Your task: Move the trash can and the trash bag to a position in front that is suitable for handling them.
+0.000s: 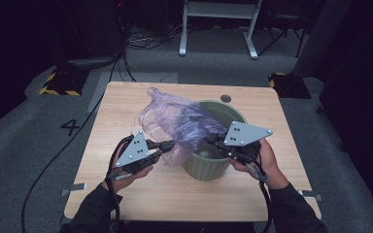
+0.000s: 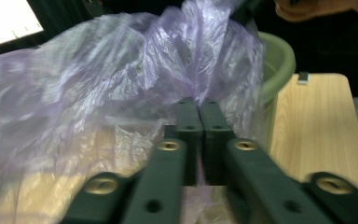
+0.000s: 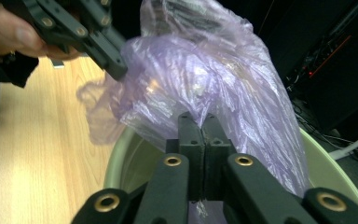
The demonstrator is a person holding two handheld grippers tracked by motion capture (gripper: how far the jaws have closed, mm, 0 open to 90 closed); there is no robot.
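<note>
A thin purple plastic bag (image 1: 175, 121) hangs crumpled over the left rim of a green ribbed bin (image 1: 206, 167) on the wooden table (image 1: 126, 184). My left gripper (image 1: 169, 144) is shut on the bag's lower left edge, beside the bin. In the left gripper view the two jaws meet at the film (image 2: 121, 70), with the bin (image 2: 279, 60) behind. My right gripper (image 1: 210, 140) is over the bin's near rim, shut on the bag's right side. In the right gripper view its jaws pinch the bag (image 3: 205, 70) above the bin's mouth (image 3: 130, 158), and the left gripper (image 3: 116, 70) holds the far edge.
A round cable hole (image 1: 226, 98) sits in the table's far edge behind the bin. Small metal brackets (image 1: 73, 189) stick out at the table's near corners. Cables, a white frame (image 1: 218, 29) and yellow-black striped bases (image 1: 58, 85) lie on the grey floor beyond.
</note>
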